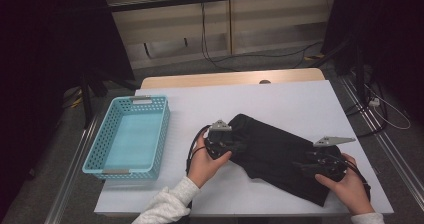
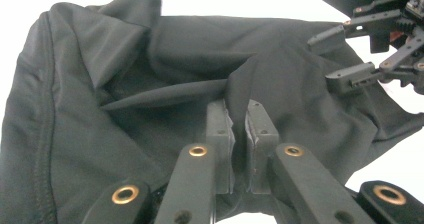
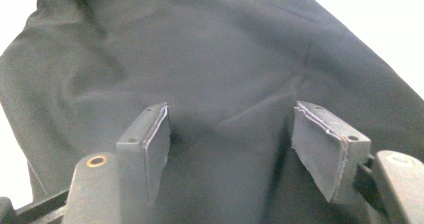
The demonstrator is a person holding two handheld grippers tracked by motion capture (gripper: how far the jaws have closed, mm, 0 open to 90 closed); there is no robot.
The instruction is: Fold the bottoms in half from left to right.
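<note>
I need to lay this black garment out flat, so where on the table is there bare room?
Bare white table lies behind the black garment, out to the far edge, and in a strip between it and the blue basket. It is crowded at the near right, where the left gripper and right gripper work the cloth.

White-covered table (image 1: 280,96), black garment (image 1: 272,151) spread right, turquoise basket (image 1: 95,156) at left

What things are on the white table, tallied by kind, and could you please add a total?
Black garment: 1
Blue basket: 1
Gripper: 2, left gripper and right gripper
Total: 4
</note>
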